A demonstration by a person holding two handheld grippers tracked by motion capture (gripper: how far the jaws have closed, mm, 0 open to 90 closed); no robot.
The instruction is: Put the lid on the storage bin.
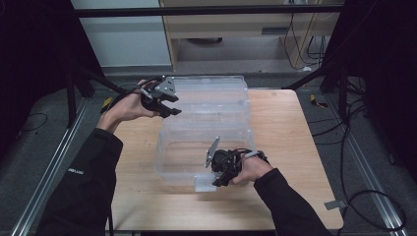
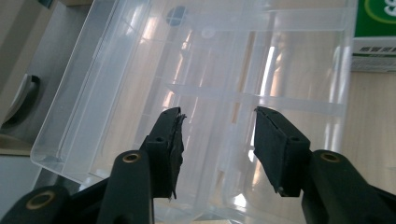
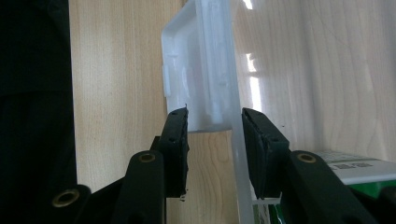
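Observation:
A clear plastic storage box stands on the wooden table with its lid swung open toward the far side. My left gripper hovers over the lid's left edge. In the left gripper view it is open, with the ribbed clear lid beyond the jaws and nothing between them. My right gripper is at the box's front wall. In the right gripper view its jaws press on the white latch and the thin box wall.
A green and white carton lies beyond the lid; a green carton also sits by the right jaw. Bare table lies to the right and front of the box. Metal rails and loose cables flank the table.

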